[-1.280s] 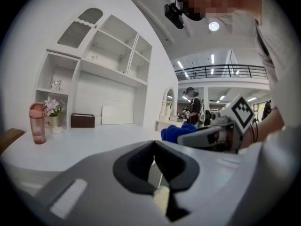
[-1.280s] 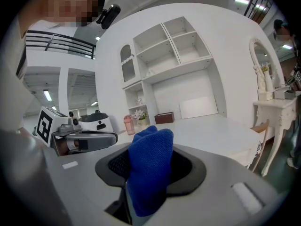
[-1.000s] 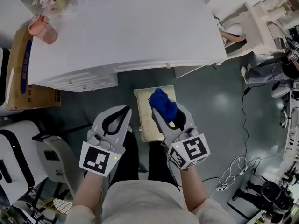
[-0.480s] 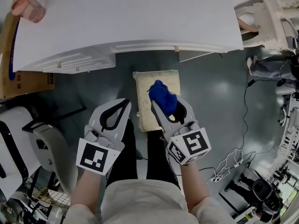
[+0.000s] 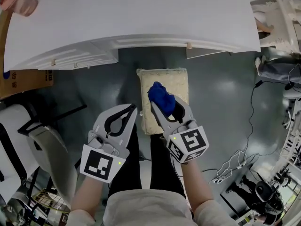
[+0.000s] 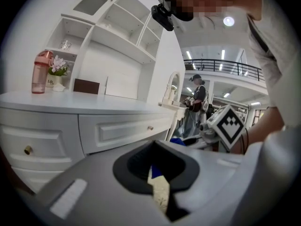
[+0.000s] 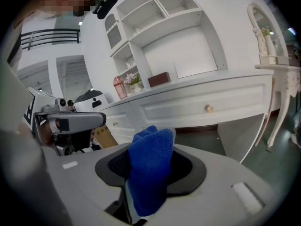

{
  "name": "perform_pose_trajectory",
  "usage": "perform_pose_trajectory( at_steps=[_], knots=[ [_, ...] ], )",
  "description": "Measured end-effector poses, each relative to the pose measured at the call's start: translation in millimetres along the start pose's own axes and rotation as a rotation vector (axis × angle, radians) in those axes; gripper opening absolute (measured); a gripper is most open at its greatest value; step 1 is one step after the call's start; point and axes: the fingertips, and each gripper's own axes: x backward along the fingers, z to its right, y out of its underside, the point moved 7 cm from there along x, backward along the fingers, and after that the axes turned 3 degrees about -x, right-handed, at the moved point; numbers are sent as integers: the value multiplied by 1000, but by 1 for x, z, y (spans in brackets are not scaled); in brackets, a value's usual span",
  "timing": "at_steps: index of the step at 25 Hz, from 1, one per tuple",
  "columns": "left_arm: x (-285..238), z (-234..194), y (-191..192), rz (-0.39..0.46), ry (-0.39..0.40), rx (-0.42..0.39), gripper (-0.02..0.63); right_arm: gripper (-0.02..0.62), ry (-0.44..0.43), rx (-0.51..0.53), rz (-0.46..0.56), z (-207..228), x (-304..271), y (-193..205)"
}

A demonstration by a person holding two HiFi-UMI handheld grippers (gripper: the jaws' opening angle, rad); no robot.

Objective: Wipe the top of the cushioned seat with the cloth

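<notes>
1. Head view: the right gripper point(image 5: 167, 105) is clamped on the bunched blue cloth point(image 5: 161, 98), which sits over the near half of the cushioned seat point(image 5: 178, 81); whether they touch is unclear.
2. The left gripper point(image 5: 131, 108) has its jaws together on nothing, just beside the seat.
3. The cloth looks soft, light and limp, so a hold on its bunched middle suits it. The seat padding will probably give under pressure.

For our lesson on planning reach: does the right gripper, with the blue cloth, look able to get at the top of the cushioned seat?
Probably yes: the right gripper, shut on the blue cloth, hangs right above the cushioned seat, whose cream top lies bare, with nothing seen between them.
</notes>
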Motion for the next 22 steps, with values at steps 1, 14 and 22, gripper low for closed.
perform_pose_trajectory(
  at_steps=[1,14,22],
  knots=[
    [-2,-1,6,-7,0,5,-2,186,0,-8,-7,2,-5,7],
    [-23,-15,62,-45,-5,58,0,186,21,-96,-97,39,-73,85],
    [-25,-20,71,-45,0,43,0,188,66,-169,-139,61,-109,118]
  ],
)
